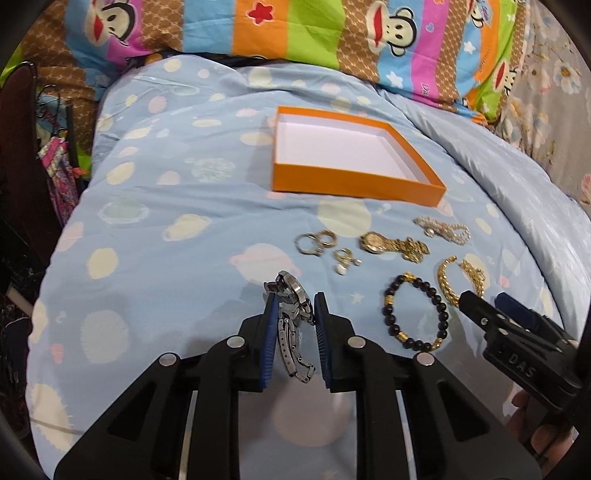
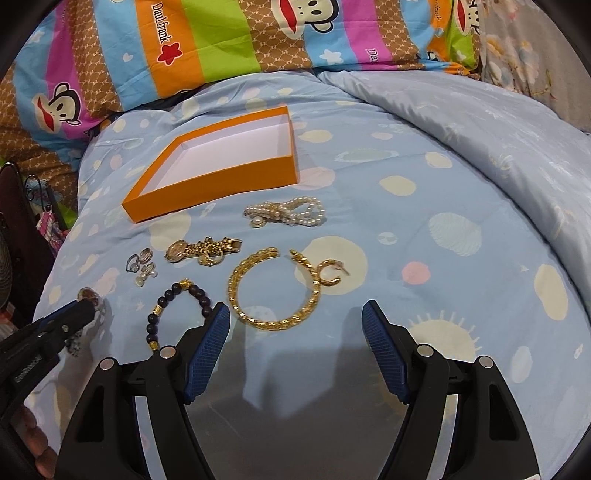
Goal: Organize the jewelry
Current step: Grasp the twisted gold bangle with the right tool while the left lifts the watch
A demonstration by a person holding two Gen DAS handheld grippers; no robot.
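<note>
An orange box (image 1: 354, 184), white inside and with nothing in it, lies on the blue bedspread; it also shows in the right wrist view (image 2: 221, 177). My left gripper (image 1: 295, 301) straddles a silver watch (image 1: 291, 317); the left pad touches it and a gap remains at the right pad. My right gripper (image 2: 295, 314) is open above the bed, just short of a gold chain bracelet (image 2: 273, 288). A dark bead bracelet (image 1: 415, 310), a gold watch (image 1: 391, 245), a pearl strand (image 1: 443, 229), rings (image 1: 316, 242) and pearl earrings (image 1: 345, 260) lie before the box.
A gold hoop earring (image 2: 328, 275) lies beside the chain bracelet. A striped monkey-print pillow (image 1: 295, 29) lies behind the box. The bed's left edge drops to dark clutter (image 1: 55, 166). A floral cloth (image 2: 528, 55) lies at the far right.
</note>
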